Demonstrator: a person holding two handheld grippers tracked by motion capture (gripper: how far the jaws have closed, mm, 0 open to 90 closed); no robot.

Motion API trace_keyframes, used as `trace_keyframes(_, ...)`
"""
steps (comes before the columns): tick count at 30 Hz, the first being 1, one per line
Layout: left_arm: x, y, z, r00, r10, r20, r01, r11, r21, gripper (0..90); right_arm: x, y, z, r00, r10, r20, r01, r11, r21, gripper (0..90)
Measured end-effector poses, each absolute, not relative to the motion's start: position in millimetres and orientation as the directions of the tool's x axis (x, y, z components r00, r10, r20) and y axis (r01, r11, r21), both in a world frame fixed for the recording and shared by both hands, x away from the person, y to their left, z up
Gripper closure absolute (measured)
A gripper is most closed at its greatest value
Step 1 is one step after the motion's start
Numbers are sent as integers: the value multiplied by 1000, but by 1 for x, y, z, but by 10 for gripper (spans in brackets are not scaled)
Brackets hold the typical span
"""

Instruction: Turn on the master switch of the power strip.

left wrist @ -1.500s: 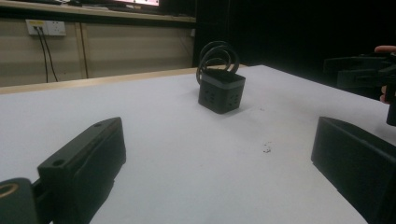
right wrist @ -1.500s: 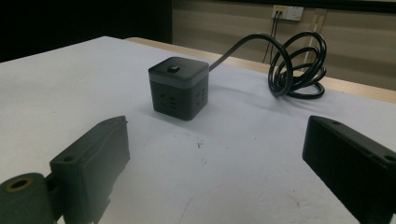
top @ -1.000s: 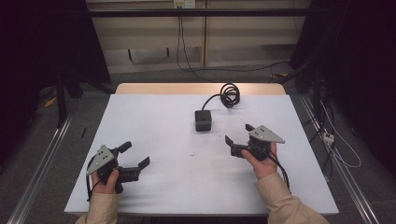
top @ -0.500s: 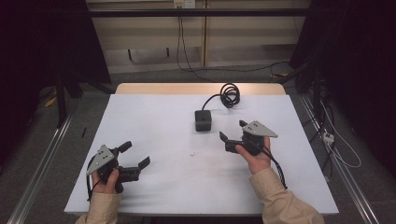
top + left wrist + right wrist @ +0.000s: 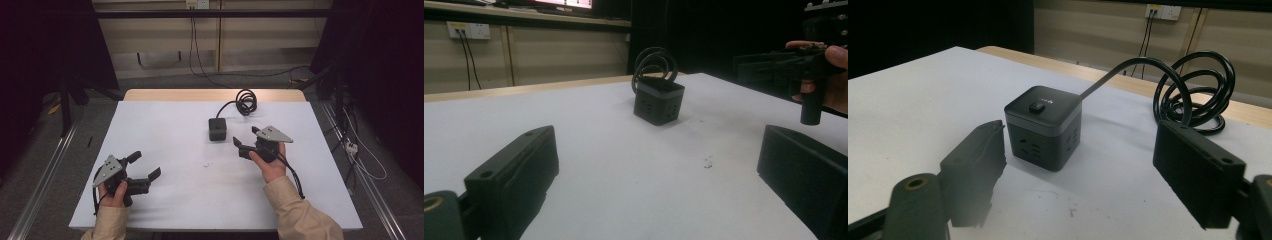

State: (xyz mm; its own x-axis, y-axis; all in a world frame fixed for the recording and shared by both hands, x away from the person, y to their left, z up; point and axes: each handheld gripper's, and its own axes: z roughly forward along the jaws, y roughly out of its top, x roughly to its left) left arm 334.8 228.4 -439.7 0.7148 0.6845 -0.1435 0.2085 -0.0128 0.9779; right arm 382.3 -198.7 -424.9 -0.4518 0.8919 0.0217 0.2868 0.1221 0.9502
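Right tongs have been brought closer to the power cube near the worktop's far edge; jaws narrowed, nothing gripped. Grasp judged imminent. Left tongs released, near-left corner.

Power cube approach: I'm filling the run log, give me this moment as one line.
right gripper: open, jaws closing, nothing between, beside power cube | left gripper: open, idle | coiled cord: behind cube

- Table, white-topped with a pale wooden far edge, standing centrally.
- Beige wall panelling running behind, carrying a wall socket.
- Grey floor lying around.
- Black curtains hanging at both sides.
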Motion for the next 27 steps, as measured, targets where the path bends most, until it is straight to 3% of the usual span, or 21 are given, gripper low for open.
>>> trace_keyframes(27, 335, 229, -439, 715, 685, -140, 204, -13, 979, 27, 401, -192, -424, -471, 880, 59, 311, 103, 945, 451)
